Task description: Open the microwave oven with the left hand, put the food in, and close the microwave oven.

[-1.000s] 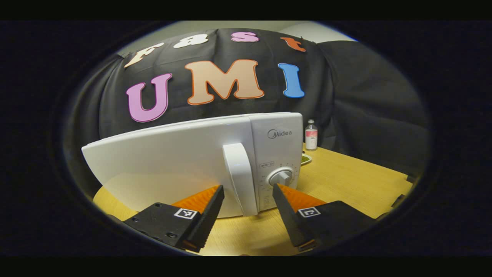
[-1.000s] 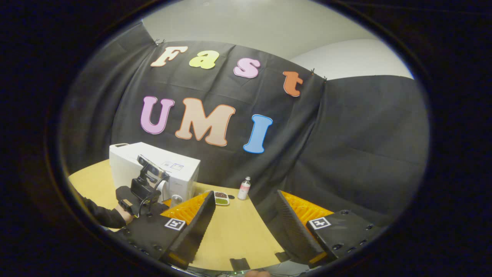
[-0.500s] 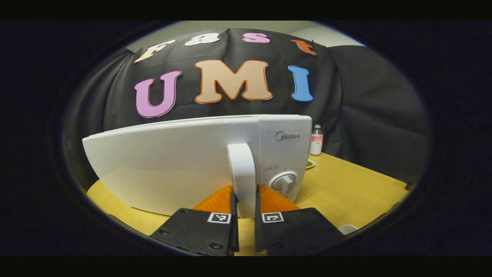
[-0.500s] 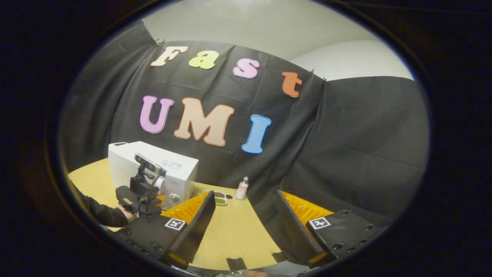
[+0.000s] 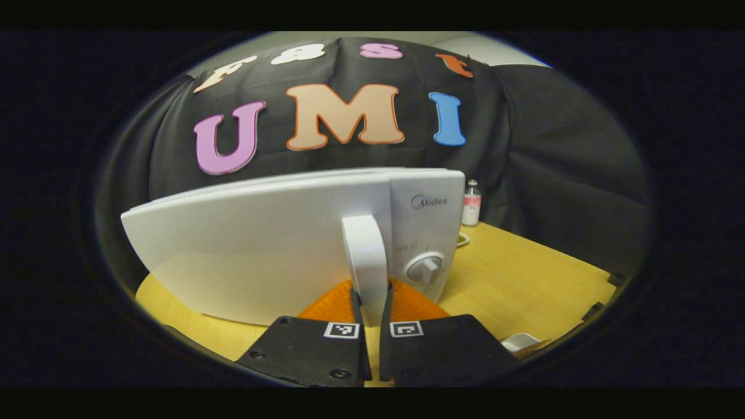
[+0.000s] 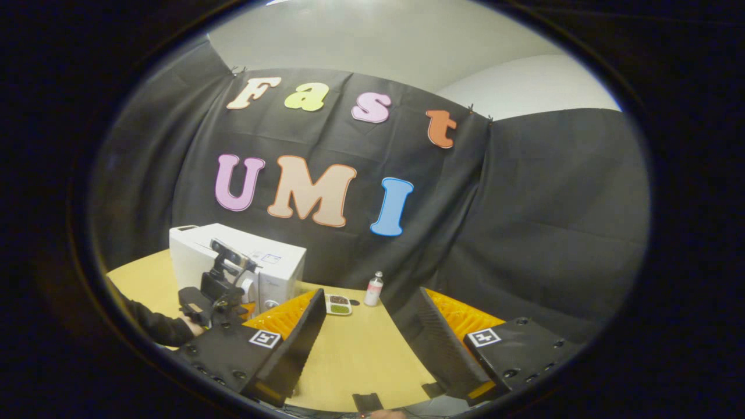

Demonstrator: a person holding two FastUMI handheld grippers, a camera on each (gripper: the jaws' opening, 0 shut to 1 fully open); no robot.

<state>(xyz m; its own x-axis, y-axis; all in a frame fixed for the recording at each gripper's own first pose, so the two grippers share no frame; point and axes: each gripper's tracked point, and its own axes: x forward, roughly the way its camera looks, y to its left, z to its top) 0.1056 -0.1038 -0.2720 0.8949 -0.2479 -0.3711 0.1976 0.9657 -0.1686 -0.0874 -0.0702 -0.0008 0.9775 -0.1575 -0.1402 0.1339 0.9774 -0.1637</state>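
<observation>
The white microwave [image 5: 262, 250] stands on the wooden table [image 5: 524, 273], its door facing me. My left gripper [image 5: 371, 294] is shut on the lower part of the door's vertical white handle [image 5: 365, 250], one finger on each side. A round dial [image 5: 425, 269] sits just right of the handle. In the right gripper view the microwave [image 6: 273, 265] is at the left, with the left gripper [image 6: 221, 291] and a dark sleeve [image 6: 154, 326] in front of it. The food, a small white tray [image 6: 337, 304] with green and brown portions, lies right of the microwave. My right gripper [image 6: 370, 305] hangs open above the table, holding nothing.
A small bottle with a pink label [image 6: 373, 289] stands behind the food tray near the cloth wall. A white object [image 5: 521, 340] lies at the table's near right edge. Bare tabletop [image 6: 361, 355] stretches between the right gripper's fingers.
My left gripper went from open in front of the handle to shut on it. The right gripper stayed open and its view tilted slightly.
</observation>
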